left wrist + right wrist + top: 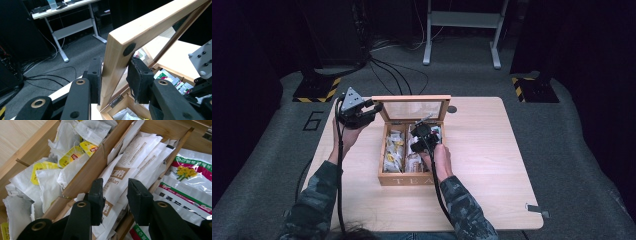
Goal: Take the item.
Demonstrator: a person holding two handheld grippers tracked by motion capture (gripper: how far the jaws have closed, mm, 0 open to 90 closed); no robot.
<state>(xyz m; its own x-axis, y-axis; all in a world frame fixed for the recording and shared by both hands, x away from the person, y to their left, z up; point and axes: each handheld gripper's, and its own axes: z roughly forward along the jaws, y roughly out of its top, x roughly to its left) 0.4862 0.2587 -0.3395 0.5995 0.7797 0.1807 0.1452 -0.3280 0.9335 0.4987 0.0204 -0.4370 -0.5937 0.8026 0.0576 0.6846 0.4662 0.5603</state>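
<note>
while the left gripper (pixel 373 109) clamps the wooden frame of the lid (pixel 140 32) of a tea box (pixel 412 181), holding it raised, the right gripper (pixel 421 131) reaches down into the box. in the left gripper view the two black pads (pixel 96 75) press on either side of the lid's side rail, just below a round black bumper (pixel 129 49) on its corner, and the hinge shows beneath them. the lid has a clear pane and stands upright at the far edge of the box in the high view.

the box sits in the middle of a pale wooden table (pixel 492 160), with "tea" lettered on its near wall. its compartments hold paper tea bags: white ones with yellow tags (pixel 72 155) on one side, white sachets with brown print (pixel 130 167) in the middle slot, and glossy packets with green and red print (pixel 190 177) beside those.

in the right gripper view the jaws stand partly apart over the middle slot, with a white sachet lying between them; whether the pads press on it cannot be told.
</note>
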